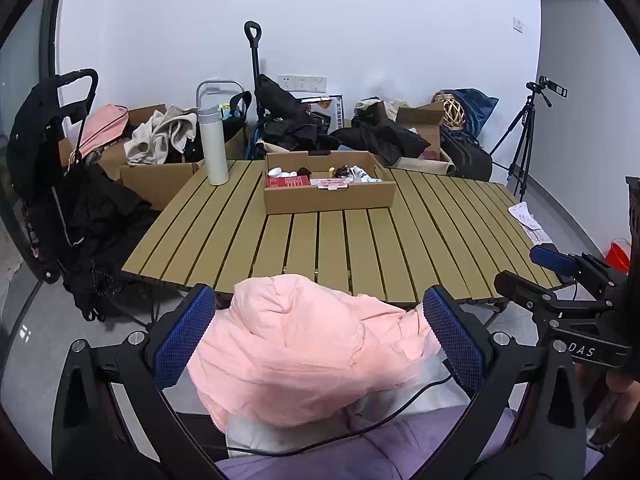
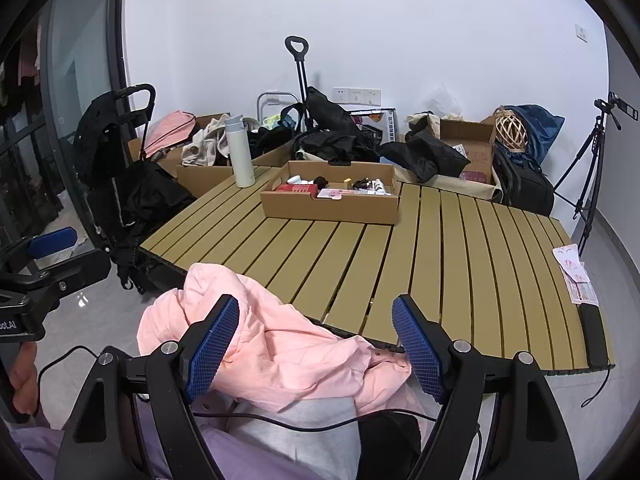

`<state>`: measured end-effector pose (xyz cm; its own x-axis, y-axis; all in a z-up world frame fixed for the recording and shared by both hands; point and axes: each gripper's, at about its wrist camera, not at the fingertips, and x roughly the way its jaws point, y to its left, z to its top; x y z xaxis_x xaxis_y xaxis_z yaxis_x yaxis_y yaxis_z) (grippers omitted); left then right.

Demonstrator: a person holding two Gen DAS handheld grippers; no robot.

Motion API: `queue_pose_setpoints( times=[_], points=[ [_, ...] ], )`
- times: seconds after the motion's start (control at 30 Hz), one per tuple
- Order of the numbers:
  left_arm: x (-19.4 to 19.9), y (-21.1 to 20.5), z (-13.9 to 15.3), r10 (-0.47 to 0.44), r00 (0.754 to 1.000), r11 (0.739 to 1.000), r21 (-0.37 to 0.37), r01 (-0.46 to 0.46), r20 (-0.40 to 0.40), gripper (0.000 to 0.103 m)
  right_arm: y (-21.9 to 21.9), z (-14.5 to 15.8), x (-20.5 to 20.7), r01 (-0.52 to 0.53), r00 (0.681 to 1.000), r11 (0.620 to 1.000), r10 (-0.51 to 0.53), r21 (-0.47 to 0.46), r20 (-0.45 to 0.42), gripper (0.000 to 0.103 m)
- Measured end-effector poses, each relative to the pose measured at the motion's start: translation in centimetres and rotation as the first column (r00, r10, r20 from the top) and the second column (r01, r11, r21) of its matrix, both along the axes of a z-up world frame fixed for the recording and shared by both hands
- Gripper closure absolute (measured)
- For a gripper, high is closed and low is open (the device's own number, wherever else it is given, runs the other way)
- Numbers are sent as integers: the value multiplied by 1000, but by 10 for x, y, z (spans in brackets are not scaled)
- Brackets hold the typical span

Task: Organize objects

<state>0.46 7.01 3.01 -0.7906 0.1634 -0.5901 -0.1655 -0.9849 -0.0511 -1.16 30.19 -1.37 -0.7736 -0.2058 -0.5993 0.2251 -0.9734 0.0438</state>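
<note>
A crumpled pink jacket (image 1: 304, 344) lies in front of the slatted wooden table (image 1: 360, 236), on a lap in lilac and grey cloth; it also shows in the right wrist view (image 2: 280, 344). My left gripper (image 1: 316, 340) is open, its blue pads on either side of the jacket without clamping it. My right gripper (image 2: 316, 352) is open too, above the jacket's right part. A shallow cardboard box (image 1: 330, 196) holding several small items stands at the table's far side, also seen in the right wrist view (image 2: 332, 200). A white flask (image 1: 214, 144) stands left of it.
Papers (image 2: 576, 280) and a dark phone (image 2: 594, 332) lie at the table's right edge. Behind the table are cardboard boxes, clothes and bags (image 1: 168, 136). A black stroller (image 1: 52, 168) stands left, a tripod (image 1: 524, 136) right. A cable (image 2: 304, 424) runs across the lap.
</note>
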Motion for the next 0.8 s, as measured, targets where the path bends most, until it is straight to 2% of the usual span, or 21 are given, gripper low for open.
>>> queue_pose_setpoints(
  times=[0.17,0.8],
  points=[
    [0,1,-1,2,1000,1000,0,-2,2,0,6,1,-2,-3,1000,999,3,-37,12,21],
    [0,-1,-6,2,1000,1000,2,-2,11,0,4,-2,-4,-1,1000,1000,1,-19,15,21]
  ],
)
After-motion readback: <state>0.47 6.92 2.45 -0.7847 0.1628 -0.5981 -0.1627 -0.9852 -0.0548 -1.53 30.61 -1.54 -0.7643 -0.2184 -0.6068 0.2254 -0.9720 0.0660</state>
